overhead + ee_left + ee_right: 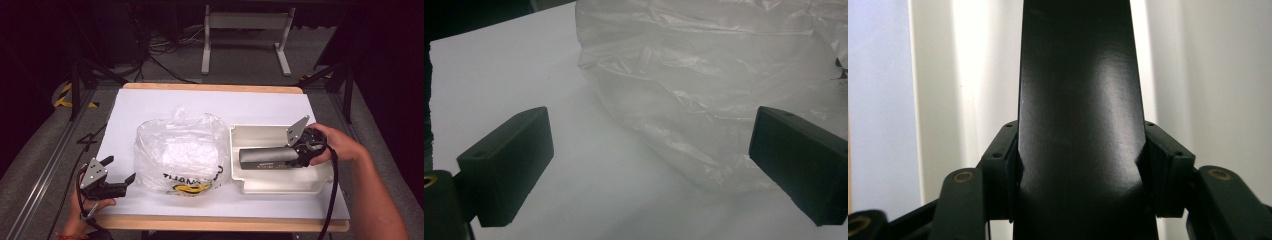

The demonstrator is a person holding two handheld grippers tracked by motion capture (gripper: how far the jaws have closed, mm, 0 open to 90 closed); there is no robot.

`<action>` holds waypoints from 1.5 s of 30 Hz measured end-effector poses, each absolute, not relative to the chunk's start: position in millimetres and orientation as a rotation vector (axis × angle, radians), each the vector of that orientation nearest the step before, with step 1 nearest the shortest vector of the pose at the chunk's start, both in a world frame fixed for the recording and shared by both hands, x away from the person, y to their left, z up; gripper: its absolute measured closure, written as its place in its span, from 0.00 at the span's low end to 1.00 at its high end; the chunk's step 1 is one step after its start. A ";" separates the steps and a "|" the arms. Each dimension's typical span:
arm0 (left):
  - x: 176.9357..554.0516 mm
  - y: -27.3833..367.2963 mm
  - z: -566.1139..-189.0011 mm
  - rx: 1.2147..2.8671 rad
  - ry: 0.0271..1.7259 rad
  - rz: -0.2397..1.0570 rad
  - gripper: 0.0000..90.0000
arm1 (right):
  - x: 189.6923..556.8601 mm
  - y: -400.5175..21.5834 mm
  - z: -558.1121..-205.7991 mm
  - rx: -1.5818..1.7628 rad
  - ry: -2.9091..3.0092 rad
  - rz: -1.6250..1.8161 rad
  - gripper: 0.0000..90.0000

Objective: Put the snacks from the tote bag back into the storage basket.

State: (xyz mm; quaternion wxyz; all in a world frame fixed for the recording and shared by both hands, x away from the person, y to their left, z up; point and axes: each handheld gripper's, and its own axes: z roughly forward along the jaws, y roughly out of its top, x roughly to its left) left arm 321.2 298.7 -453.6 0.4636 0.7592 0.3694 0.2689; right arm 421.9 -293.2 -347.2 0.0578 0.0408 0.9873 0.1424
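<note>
A crumpled clear plastic bag [180, 150] with black and yellow print lies on the white table cover, its near side seen close up in the left gripper view as the bag [704, 90]. Right of it sits a cream plastic tray [250, 136]. A long black box [265, 157] lies over the tray, and my right gripper [300, 156] is shut on its right end; in the right gripper view the black box [1078, 120] is squeezed between both jaws. My left gripper [120, 172] stands open just left of the bag, with nothing in the left gripper [649, 165].
The white cover [150, 102] lies on a wooden tabletop [210, 87]. A white table frame [245, 35] and cables stand on the grey floor behind. Bare cover lies at the back and to the left of the bag.
</note>
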 end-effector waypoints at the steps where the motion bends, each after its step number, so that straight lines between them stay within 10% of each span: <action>1: 321.1 298.8 -453.6 1.863 0.911 0.659 0.05 | 422.0 -293.8 -348.0 0.118 2.994 0.425 0.47; 45: 322.7 298.7 -455.4 1.871 0.911 0.641 0.05 | 423.9 -289.3 -375.3 0.134 3.027 0.167 0.46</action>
